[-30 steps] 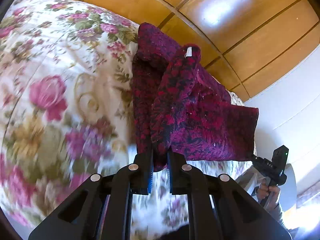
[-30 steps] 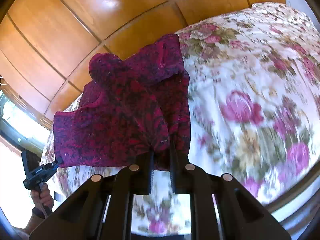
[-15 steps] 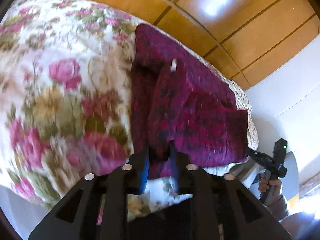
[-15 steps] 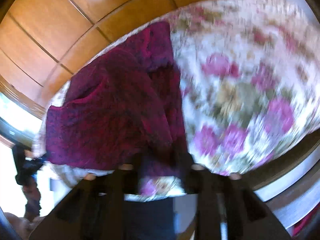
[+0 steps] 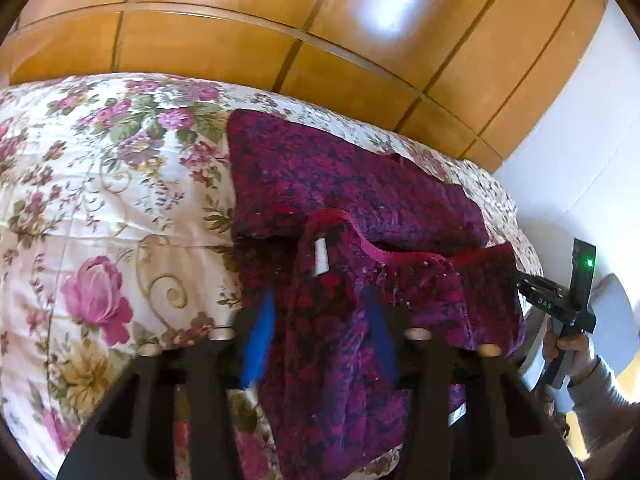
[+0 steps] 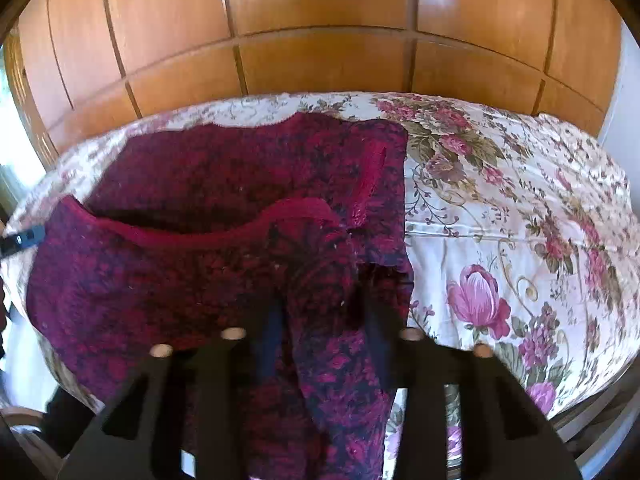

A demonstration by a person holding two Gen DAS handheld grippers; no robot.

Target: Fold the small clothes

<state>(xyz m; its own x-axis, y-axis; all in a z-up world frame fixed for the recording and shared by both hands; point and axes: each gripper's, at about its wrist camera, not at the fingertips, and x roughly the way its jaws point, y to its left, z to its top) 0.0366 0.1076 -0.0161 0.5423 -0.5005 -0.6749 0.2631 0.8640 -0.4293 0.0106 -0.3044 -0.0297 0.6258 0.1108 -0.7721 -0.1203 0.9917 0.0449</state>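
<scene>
Glossy wood-panel wardrobe (image 6: 320,40) behind bed w/ floral quilt (image 6: 520,208), white wall (image 5: 568,140) at right

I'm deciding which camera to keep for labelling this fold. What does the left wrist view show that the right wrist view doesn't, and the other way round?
Only the left wrist view shows the garment's white label, the white wall, and the person's right hand gripping its black handle with a green light.

Only the right wrist view shows a bright window strip at the far left.

Both show the magenta knitted garment on the floral bedspread before wooden wardrobe panels, with open jaws either side of the fabric.
</scene>
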